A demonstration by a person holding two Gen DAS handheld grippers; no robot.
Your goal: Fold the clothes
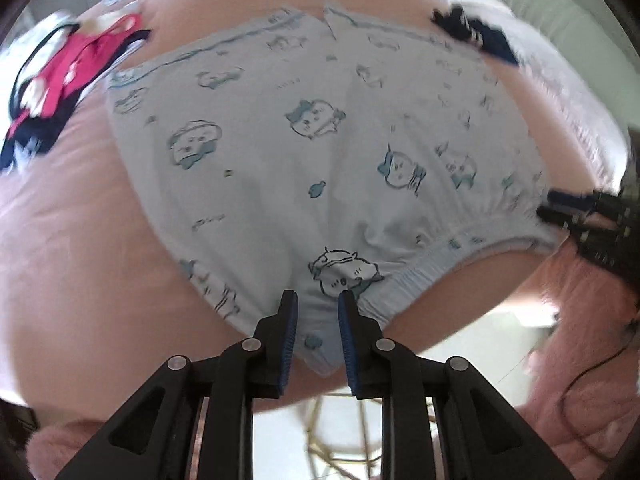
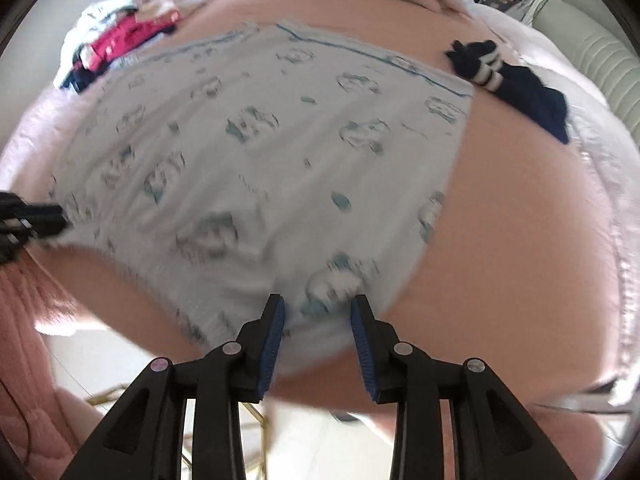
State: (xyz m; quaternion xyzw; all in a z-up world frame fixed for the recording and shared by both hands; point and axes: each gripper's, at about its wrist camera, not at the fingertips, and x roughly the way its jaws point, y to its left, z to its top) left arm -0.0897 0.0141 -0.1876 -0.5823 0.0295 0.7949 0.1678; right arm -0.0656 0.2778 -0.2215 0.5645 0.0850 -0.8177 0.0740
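Observation:
Pale blue shorts point(image 1: 320, 140) point(image 2: 260, 140) printed with cartoon animals lie spread on a pink bed point(image 1: 60, 240) point(image 2: 520, 220), elastic waistband toward me at the bed's near edge. My left gripper point(image 1: 317, 296) is shut on the left end of the waistband, bunched cloth filling the narrow gap between its blue pads. My right gripper point(image 2: 319, 299) holds the right end with its jaws wider, cloth spanning from pad to pad. Each gripper also shows in the other's view, the right gripper point(image 1: 548, 206) and the left gripper point(image 2: 56, 216), with fabric gathered at its tips. Both views are motion-blurred.
A heap of red, navy and white clothes point(image 1: 60, 80) point(image 2: 112, 44) sits at the bed's far left. A dark navy striped garment point(image 1: 480, 36) point(image 2: 520, 80) lies at the far right. Pink quilted fabric point(image 1: 580, 320) point(image 2: 24, 320) hangs beside the bed edge, pale floor point(image 1: 460, 340) below.

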